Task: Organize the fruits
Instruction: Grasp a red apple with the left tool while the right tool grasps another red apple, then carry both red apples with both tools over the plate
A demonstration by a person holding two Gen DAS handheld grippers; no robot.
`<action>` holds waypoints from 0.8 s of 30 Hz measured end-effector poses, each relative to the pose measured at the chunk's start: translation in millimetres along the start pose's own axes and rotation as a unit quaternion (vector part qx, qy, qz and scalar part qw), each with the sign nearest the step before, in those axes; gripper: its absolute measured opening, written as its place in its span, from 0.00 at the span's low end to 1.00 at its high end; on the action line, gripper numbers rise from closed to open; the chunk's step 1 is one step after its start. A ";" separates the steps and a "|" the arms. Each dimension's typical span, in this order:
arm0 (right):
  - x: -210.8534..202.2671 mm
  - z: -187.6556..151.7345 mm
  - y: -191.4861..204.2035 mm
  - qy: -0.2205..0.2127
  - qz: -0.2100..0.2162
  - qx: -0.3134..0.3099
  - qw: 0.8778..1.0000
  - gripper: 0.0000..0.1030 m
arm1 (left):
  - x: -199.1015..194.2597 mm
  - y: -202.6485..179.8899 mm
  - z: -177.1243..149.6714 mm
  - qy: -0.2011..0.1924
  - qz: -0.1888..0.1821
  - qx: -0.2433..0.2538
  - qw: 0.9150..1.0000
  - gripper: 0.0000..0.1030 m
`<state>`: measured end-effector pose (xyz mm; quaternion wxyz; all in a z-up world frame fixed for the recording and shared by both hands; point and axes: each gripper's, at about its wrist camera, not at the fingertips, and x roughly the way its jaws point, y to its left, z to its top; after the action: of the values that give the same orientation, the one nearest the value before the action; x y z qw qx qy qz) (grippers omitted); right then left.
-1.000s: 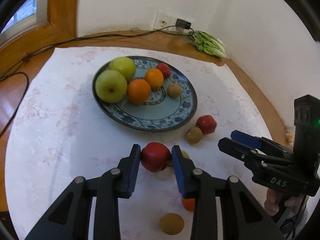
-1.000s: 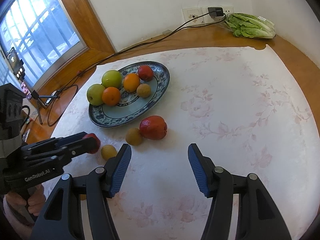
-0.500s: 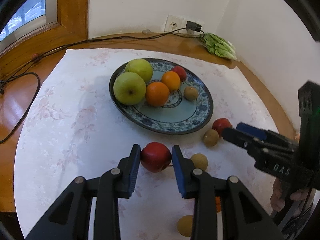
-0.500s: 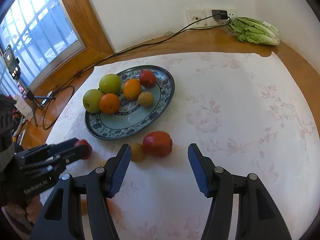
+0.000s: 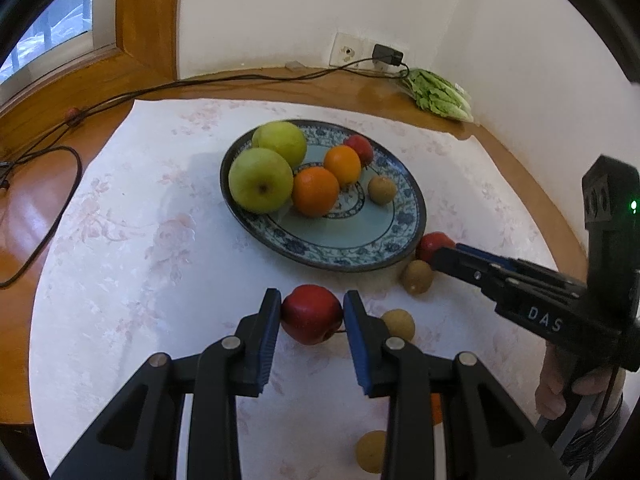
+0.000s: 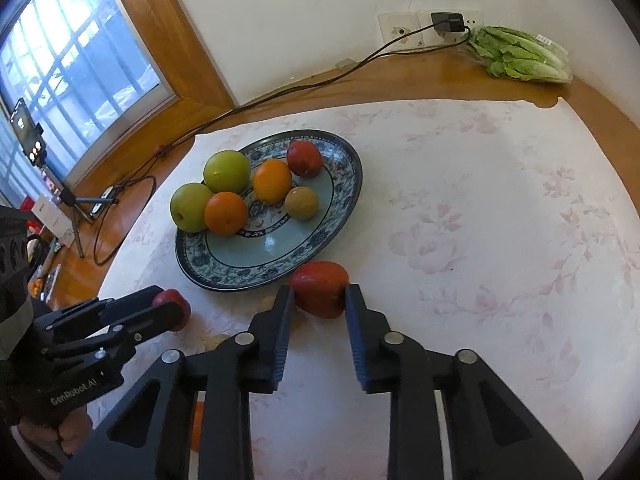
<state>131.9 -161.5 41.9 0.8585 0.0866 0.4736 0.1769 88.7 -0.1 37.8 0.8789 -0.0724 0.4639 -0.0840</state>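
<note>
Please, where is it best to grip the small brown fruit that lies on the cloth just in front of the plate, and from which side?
Probably across the middle of the small brown fruit, from above. It is round, so the widest part seats best. The plate rim is close behind it, and the red apple in the right gripper lies beside it, so a level approach looks crowded.

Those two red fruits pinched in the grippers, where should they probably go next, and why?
Probably lift both and carry them to the plate. Each gripper, left and right, already clamps a red fruit on the cloth, and similar fruit sits there.
</note>
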 end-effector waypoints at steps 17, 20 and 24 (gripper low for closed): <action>-7.9 1.2 -1.2 -0.014 -0.010 -0.005 1.000 0.19 | -8.6 -3.3 13.2 -0.017 0.004 0.001 1.000 0.33; -5.0 3.5 -0.4 -0.013 -0.021 -0.006 1.000 0.38 | -8.8 -3.4 13.2 -0.017 0.004 0.002 1.000 0.33; 3.7 8.3 0.1 -0.003 -0.035 -0.018 0.999 0.40 | -7.4 -2.8 15.3 -0.017 0.005 0.003 1.000 0.33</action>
<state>140.6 -159.8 43.4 0.8672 0.0549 0.4702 0.1546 97.0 -0.6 52.8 0.8871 -0.0688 0.4493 -0.0801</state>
